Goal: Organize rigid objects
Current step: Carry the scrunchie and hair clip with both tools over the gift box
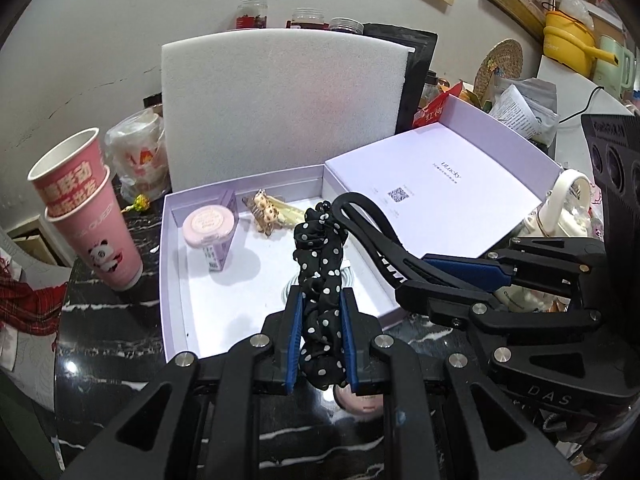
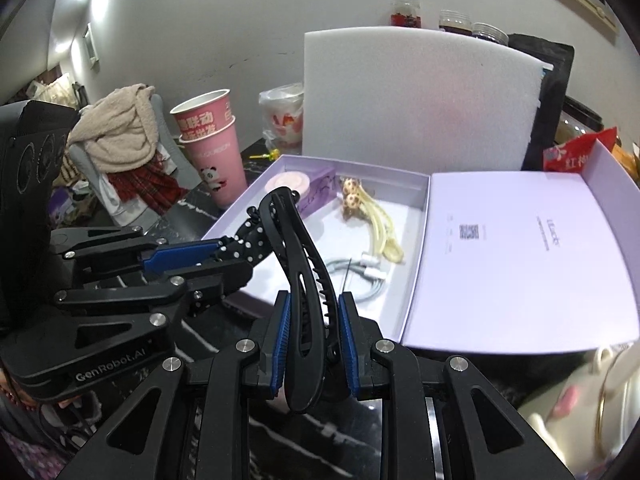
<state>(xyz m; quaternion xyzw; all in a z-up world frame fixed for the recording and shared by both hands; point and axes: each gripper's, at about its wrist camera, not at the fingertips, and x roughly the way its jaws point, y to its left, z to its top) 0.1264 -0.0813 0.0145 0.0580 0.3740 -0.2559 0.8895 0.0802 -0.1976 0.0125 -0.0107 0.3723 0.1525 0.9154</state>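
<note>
Right now both of my hands share one load: my left hand-held gripper (image 1: 320, 340) is clamped on the black polka-dot fabric scrunchie (image 1: 320, 280), and my right hand-held gripper (image 2: 314, 340) is clamped on the long black plastic hair claw clip (image 2: 298, 280). Its far tip meets the scrunchie; whether it bites the fabric I cannot tell. The open lilac cardboard box (image 1: 170, 280) lies ahead and below both grippers on the dark marbled tabletop (image 1: 104, 340), already holding a pink round compact (image 1: 206, 226) and a giraffe-pattern clip (image 1: 266, 210). The clip's long axis runs away from me toward the box, so I'd judge forward and down is the way.
</note>
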